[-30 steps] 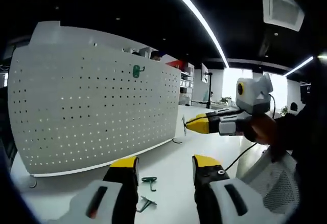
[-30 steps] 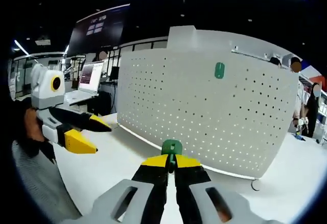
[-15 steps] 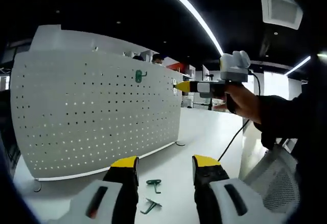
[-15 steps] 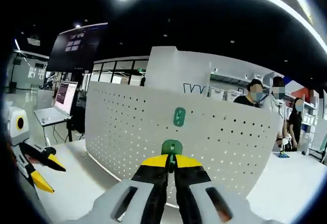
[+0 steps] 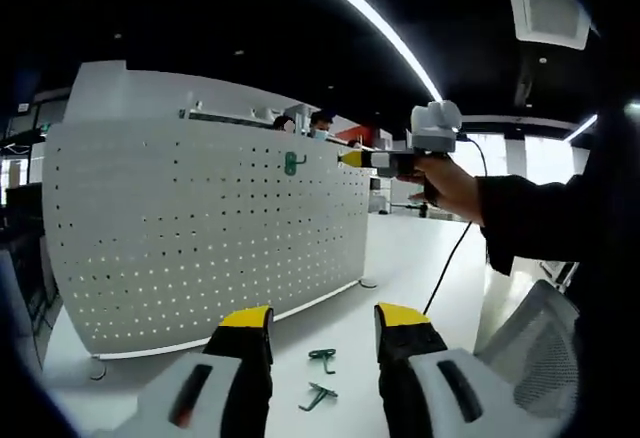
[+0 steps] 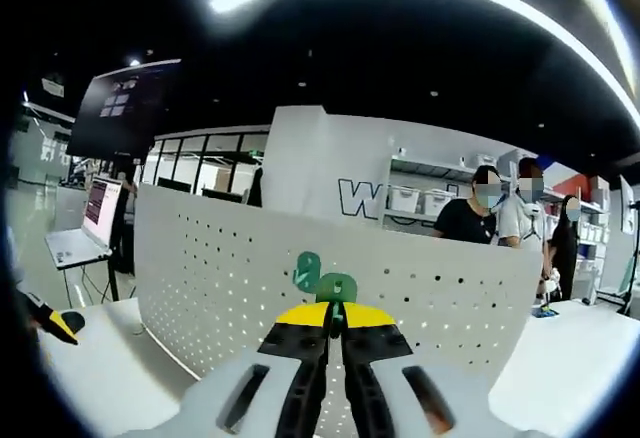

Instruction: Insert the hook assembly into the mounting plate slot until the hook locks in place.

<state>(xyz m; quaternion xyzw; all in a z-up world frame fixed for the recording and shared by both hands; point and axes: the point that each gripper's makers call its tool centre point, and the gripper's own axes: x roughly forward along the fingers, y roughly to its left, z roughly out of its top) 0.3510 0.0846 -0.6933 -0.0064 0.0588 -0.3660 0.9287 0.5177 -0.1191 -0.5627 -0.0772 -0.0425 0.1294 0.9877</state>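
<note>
A white pegboard plate (image 5: 200, 228) stands upright on the table. One green hook (image 5: 293, 164) hangs near its top edge. In the left gripper view my right gripper (image 5: 347, 159) is held by a hand at the plate's top, just right of that hook. In the right gripper view my right gripper (image 6: 336, 320) is shut on a green hook (image 6: 337, 289), close to the plate (image 6: 220, 268) and beside the mounted hook (image 6: 307, 270). My left gripper (image 5: 322, 330) is open above the table, over two loose green hooks (image 5: 321, 376).
The plate stands on a white table (image 5: 420, 258). A cable (image 5: 450, 258) trails from the right gripper. People (image 6: 520, 228) stand behind the plate. A laptop (image 6: 85, 228) sits at far left.
My right gripper has moved up and closer to the plate's top, so the held hook now sits beside the mounted hook. The left gripper stays open and low.
</note>
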